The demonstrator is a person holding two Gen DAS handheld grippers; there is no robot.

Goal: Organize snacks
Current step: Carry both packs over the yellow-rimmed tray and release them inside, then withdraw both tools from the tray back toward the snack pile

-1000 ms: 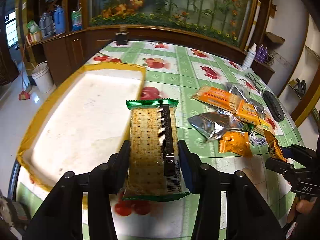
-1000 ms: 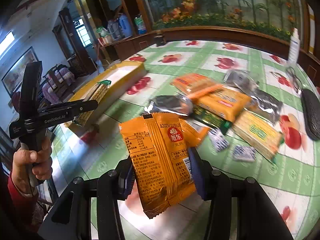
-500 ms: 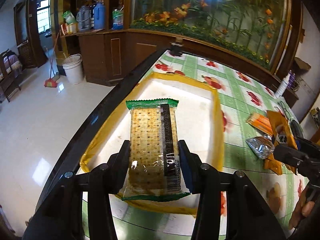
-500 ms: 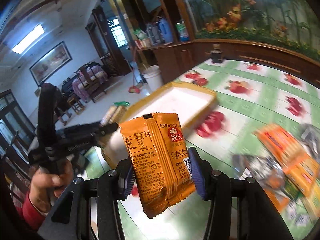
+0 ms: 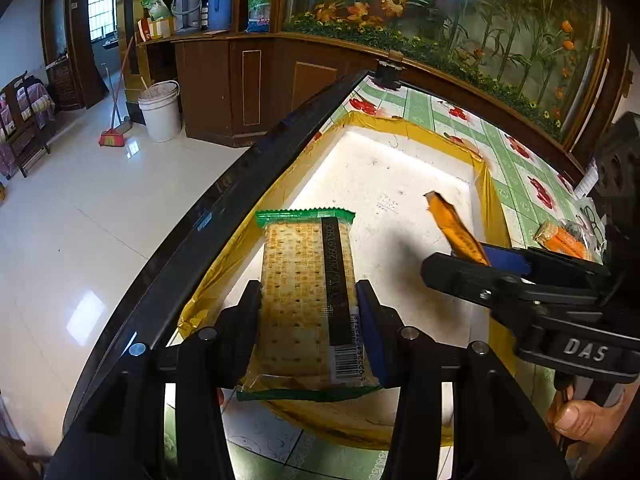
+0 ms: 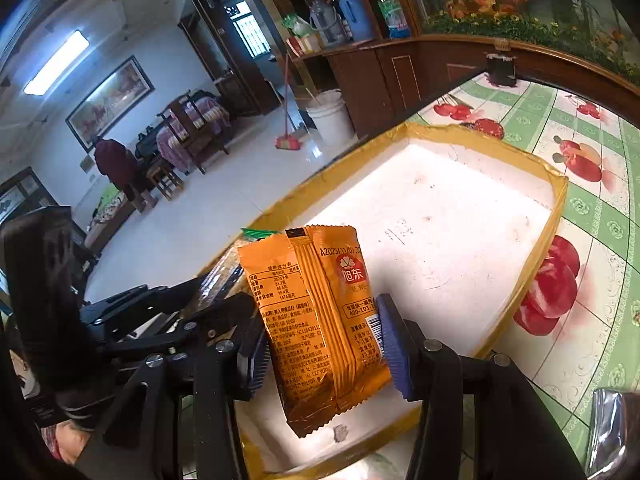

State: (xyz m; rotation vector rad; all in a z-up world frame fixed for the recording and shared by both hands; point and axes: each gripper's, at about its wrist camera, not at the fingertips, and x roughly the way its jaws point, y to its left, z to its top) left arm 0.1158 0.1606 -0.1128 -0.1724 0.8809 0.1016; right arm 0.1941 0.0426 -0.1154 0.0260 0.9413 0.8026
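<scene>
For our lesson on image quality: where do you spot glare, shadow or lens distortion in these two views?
Left wrist view: window glare on the floor tiles, the table edge bowed by fisheye, a shadow in the tray beside the cracker pack. Right wrist view: tray floor washed out; orange packet sharp.

Glossy plastic cracker packet [image 5: 306, 296]; shiny orange foil packet [image 6: 320, 320]; matt white tray [image 5: 400, 176].
</scene>
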